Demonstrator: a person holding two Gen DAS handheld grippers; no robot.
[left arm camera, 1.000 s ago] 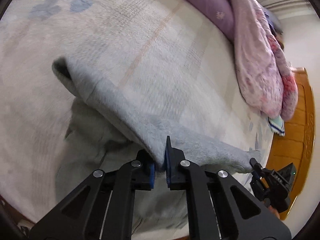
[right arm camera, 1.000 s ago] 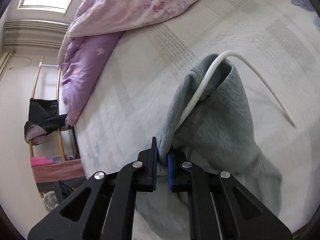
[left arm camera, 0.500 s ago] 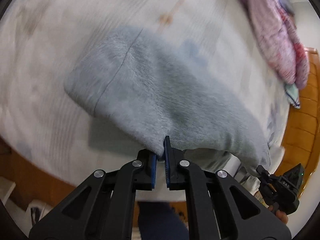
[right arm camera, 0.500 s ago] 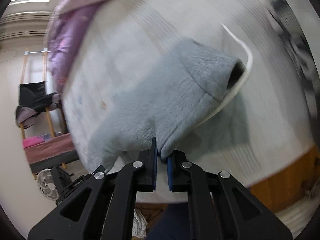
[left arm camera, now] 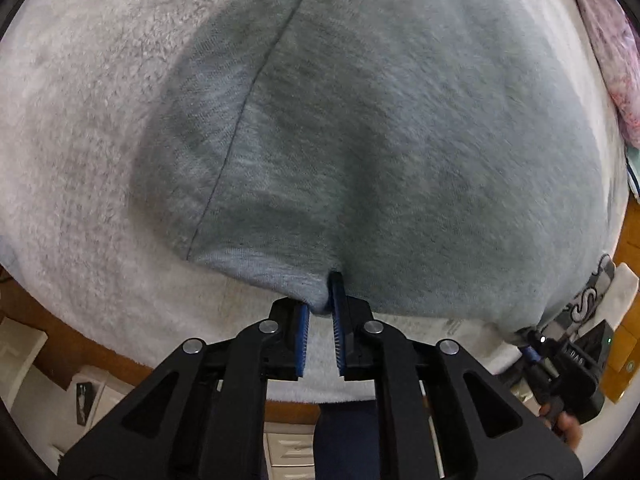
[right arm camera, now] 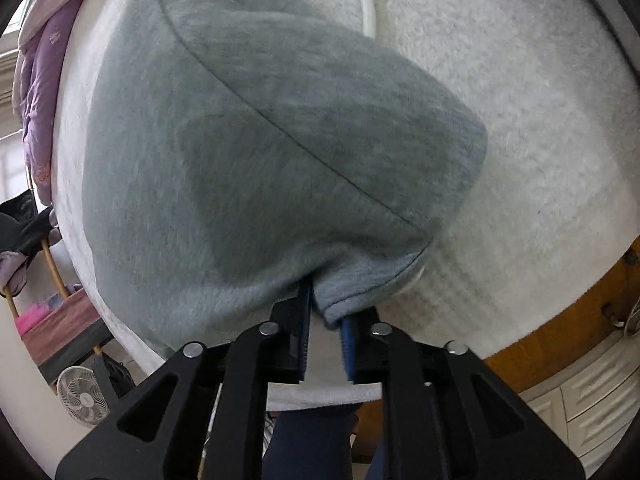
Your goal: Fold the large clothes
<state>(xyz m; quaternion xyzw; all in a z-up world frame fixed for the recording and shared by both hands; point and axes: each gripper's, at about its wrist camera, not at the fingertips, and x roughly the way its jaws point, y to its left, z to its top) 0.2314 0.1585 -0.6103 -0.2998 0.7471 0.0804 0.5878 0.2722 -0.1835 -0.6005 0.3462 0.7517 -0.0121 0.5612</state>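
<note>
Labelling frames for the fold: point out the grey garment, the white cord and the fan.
Grey garment [left arm camera: 400, 120], left wrist view, on its broad flat middle.
White cord [right arm camera: 366, 4], right wrist view, on its curve beside the garment.
Fan [right arm camera: 82, 396], right wrist view, on its grille.
</note>
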